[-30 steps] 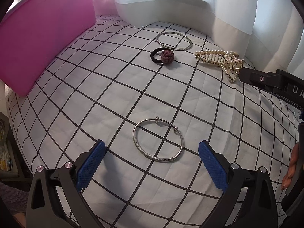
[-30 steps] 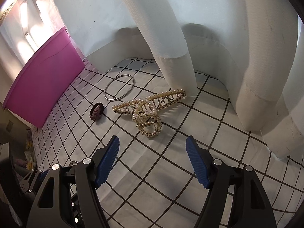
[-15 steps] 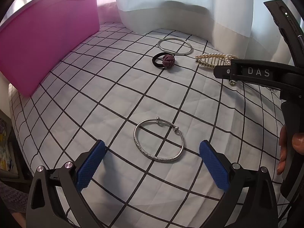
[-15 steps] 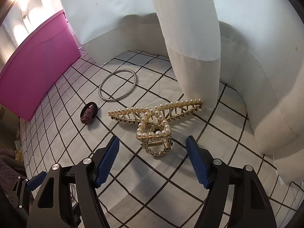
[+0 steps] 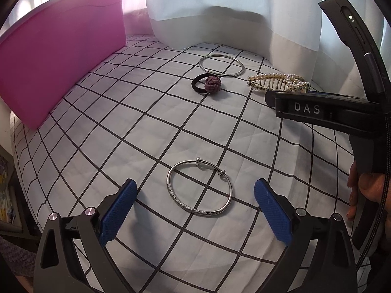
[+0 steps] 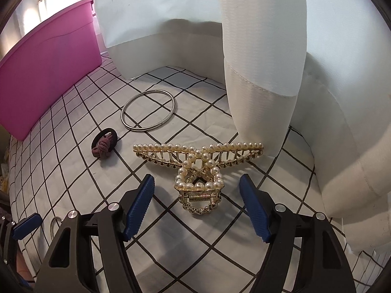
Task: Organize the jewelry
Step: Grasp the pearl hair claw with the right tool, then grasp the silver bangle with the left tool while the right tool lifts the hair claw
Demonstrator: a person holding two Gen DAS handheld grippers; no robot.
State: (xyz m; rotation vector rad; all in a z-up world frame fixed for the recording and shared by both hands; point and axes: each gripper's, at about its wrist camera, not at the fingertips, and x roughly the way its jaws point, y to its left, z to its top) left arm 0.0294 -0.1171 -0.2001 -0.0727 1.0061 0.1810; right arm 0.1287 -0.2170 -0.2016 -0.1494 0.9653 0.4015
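Note:
A silver bangle with two small beads lies on the checked cloth between the open fingers of my left gripper. A gold and pearl hair claw lies just ahead of my right gripper, which is open, its handle end between the blue pads. The claw also shows in the left wrist view, partly behind the right gripper's body. A plain silver hoop bangle and a black hair tie with a maroon knot lie further back.
A pink plastic bin stands at the left on the checked cloth. White curtains hang down to the cloth at the back and right. The cloth's edge drops off at the left.
My right gripper has moved forward, so the pearl claw's handle now sits between its pads. The left gripper stays around the beaded bangle, with its view tilted slightly.

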